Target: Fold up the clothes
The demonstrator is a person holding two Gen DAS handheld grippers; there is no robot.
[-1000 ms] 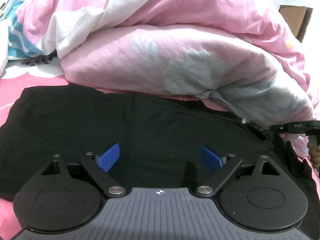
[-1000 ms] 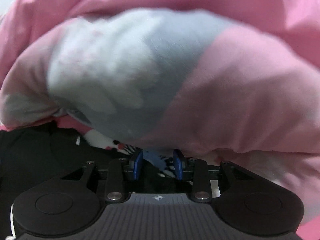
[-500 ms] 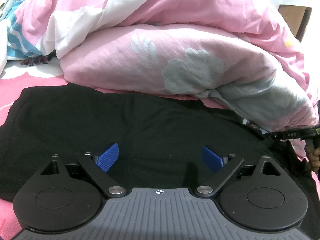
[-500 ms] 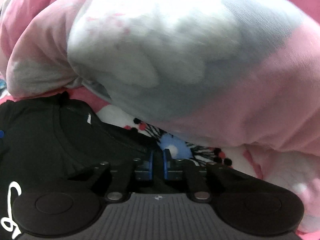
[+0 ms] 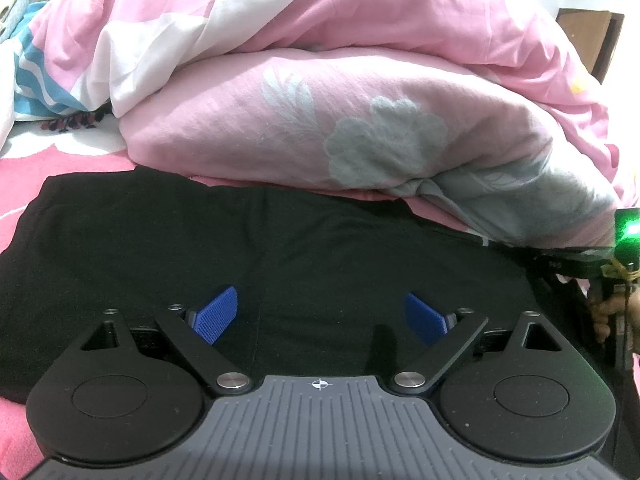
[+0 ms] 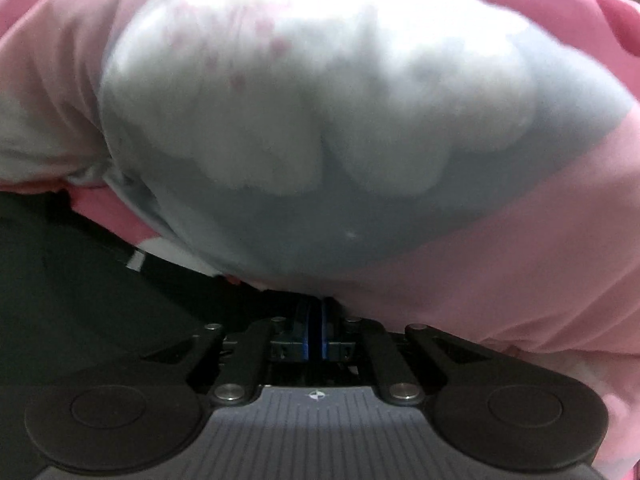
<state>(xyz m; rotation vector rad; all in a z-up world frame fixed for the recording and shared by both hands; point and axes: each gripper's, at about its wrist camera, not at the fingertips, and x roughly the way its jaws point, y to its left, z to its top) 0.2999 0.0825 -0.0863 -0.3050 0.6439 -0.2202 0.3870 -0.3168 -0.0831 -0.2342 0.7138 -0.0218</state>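
Note:
A black shirt lies flat on the bed, its far edge tucked under a pink quilt. My left gripper hovers low over the shirt's near part, open wide, nothing between its blue pads. My right gripper is at the shirt's right end by the collar, with its blue pads pressed together on a thin bit of the black shirt. Its tips are half hidden under the quilt's bulge. In the left wrist view the right gripper shows at the far right edge, with a hand behind it.
A bulky pink quilt with grey flowers is heaped along the shirt's far side and overhangs its right end. Pink sheet shows at the left. A brown wooden piece stands at the back right.
The right gripper's jaws closed from a narrow gap to shut, and it moved in under the quilt's edge while rolling. The left gripper stayed still and open.

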